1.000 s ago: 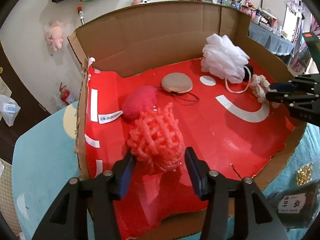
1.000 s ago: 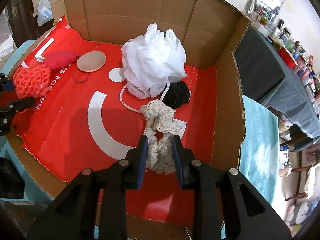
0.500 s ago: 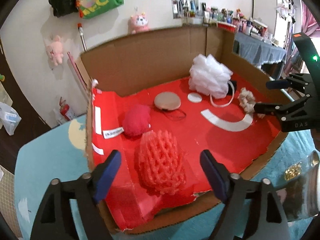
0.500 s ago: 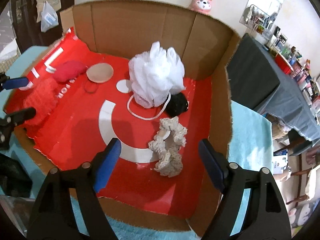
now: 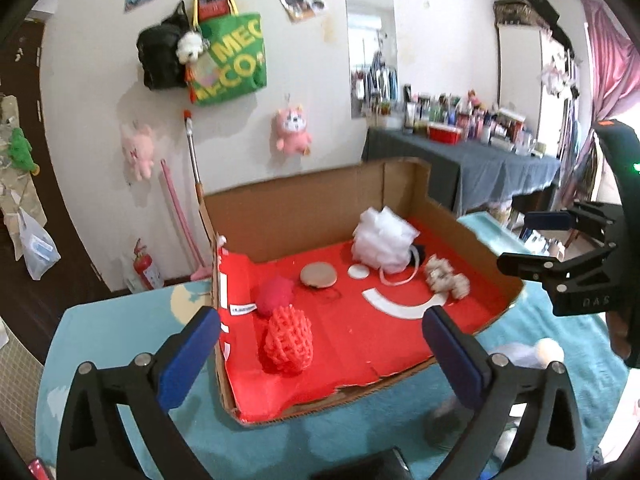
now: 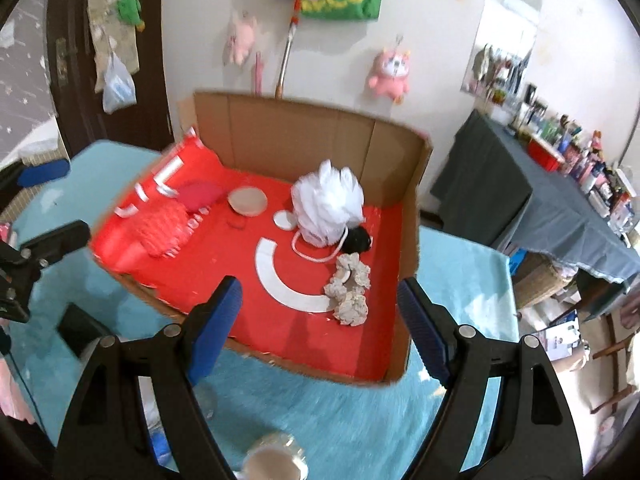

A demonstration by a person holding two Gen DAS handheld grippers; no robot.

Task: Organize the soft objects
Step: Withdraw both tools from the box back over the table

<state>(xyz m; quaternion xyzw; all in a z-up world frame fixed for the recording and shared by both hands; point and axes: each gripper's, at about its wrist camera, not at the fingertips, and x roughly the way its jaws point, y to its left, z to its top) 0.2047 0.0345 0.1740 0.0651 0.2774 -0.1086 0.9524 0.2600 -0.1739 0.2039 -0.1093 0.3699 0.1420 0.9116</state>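
A cardboard box [image 5: 320, 204] with a red lining holds the soft things. A red mesh ball [image 5: 289, 341] lies at its front left, a dark red pouf [image 5: 274, 295] behind it, a tan round pad [image 5: 318, 274] in the middle, a white bath pouf [image 5: 382, 240] at the back right and a cream crochet scrunchie [image 5: 444, 278] near the right wall. My left gripper [image 5: 320, 354] is open and empty, back from the box front. My right gripper [image 6: 320, 328] is open and empty, above the box's [image 6: 304, 132] near edge; the scrunchie [image 6: 348, 288] lies ahead of it.
The box sits on a teal tablecloth [image 5: 120, 320]. A glass jar [image 6: 276, 460] stands close under the right gripper. A dark object [image 6: 80, 334] lies left of it. A black soft item [image 6: 358, 240] lies beside the white pouf. A cluttered grey table [image 5: 460, 160] stands behind.
Both grippers opened, letting go of the red mesh ball and the scrunchie, and drew back and up out of the box. Both items now lie in the box.
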